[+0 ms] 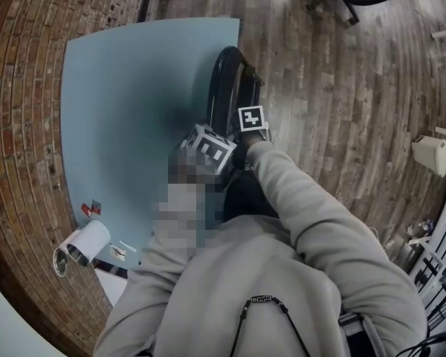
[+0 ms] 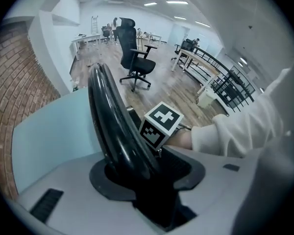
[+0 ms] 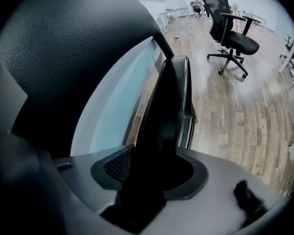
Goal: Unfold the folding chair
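Right by the person's grey sleeves, both tongs point down at the folding chair. The left gripper is clamped on the chair's shiny black top edge, which fills the gap between its jaws. The right gripper is just beside it. It is clamped on the same chair, with a dark flat part sitting between its jaws. The chair is folded flat and stands up on the wooden floor. Beside the chair is a light blue board, and past that is a brick wall. Far off across the room stands a black office chair.
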